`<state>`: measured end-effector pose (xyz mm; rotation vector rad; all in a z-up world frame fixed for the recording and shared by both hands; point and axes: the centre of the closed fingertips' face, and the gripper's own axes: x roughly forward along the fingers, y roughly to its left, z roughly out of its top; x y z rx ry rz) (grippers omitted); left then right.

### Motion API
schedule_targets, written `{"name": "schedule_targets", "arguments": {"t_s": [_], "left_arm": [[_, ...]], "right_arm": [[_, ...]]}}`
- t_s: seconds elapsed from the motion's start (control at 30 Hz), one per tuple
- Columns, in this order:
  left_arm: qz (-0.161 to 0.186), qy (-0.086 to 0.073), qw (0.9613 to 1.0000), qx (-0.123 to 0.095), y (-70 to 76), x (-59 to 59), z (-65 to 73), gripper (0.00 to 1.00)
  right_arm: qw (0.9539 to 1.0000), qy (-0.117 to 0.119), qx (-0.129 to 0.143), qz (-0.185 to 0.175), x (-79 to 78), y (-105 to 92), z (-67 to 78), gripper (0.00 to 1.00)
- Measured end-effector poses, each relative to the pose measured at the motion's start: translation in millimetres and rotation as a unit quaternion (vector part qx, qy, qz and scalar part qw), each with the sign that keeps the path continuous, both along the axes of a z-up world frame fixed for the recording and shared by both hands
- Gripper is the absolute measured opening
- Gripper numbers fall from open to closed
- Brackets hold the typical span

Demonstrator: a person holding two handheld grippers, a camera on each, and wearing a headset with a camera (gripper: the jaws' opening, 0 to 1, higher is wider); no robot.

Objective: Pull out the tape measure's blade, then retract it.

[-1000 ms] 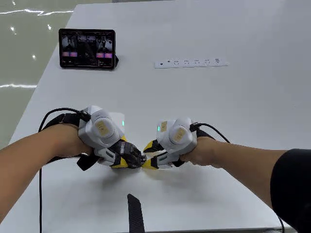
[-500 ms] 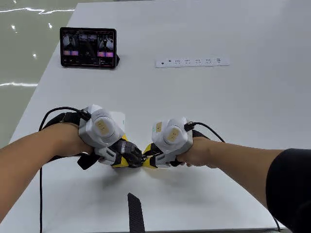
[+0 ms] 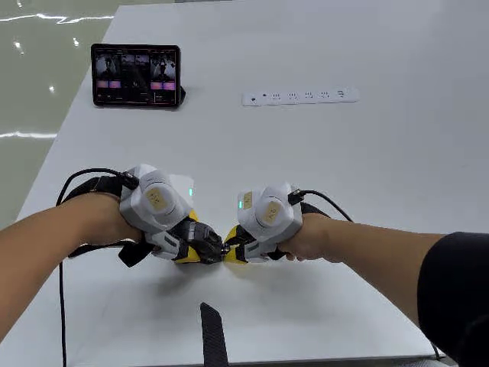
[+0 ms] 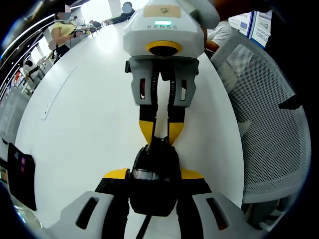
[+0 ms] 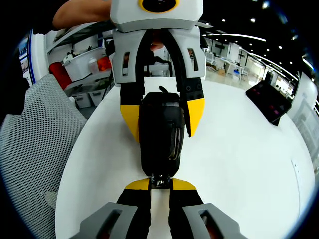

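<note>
My left gripper (image 3: 197, 243) clamps the tape measure (image 4: 154, 174) near the bench's (image 3: 321, 168) front edge. My right gripper (image 3: 233, 251), pinching the hook (image 5: 159, 181), has closed in beside it. I judge the blade retracted, so release comes next.

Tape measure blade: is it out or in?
In, or nearly: the right gripper pinches right at the mouth of the tape measure, no blade length showing between.
</note>
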<state>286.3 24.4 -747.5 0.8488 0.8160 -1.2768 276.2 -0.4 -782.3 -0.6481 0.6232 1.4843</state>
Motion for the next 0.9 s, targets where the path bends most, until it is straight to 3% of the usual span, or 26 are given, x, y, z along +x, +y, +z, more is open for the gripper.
{"name": "schedule_targets", "arguments": {"t_s": [0.9], "left_arm": [[0.009, -0.002, 1.0000, -0.002, 1.5, 1.0, -0.5, 0.31]], "right_arm": [[0.9998, 0.014, -0.005, -0.010, 0.0, -15.9, 2.1, 0.09]]}}
